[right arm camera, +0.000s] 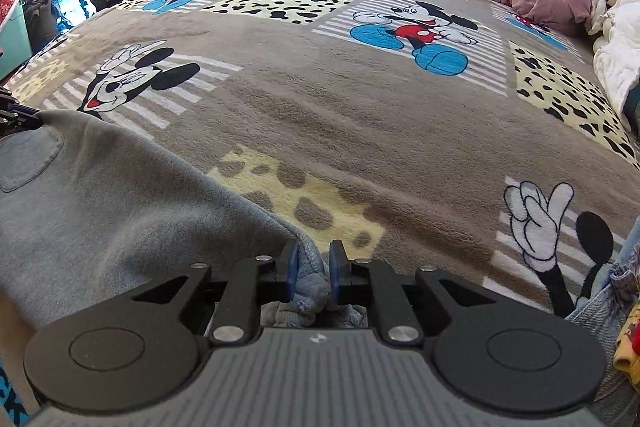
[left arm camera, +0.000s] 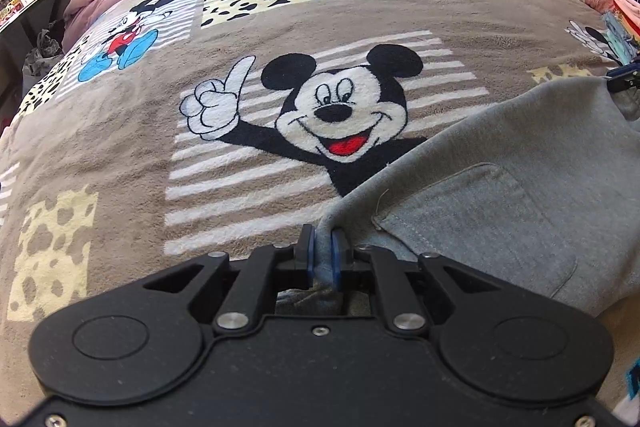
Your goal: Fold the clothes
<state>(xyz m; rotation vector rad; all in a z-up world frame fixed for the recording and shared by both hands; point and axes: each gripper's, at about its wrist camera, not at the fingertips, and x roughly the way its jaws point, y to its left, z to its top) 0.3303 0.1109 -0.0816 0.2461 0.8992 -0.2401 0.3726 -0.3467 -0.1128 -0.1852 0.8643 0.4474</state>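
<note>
While clamped by two grippers: left gripper, right gripper, one grey garment.

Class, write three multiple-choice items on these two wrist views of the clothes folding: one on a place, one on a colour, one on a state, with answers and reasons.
1. Where does the garment lie?
A. on the cartoon-mouse blanket
B. on the desk
C. on the floor

2. What colour is the garment?
A. purple
B. grey
C. yellow

3. How does the left gripper stand?
A. wide open over bare blanket
B. shut on nothing
C. shut on the garment's edge

Answers: 1 A, mouse prints surround the cloth; 2 B, grey fabric with a sewn patch pocket; 3 C, cloth is pinched between its blue pads, as in the right gripper.
</note>
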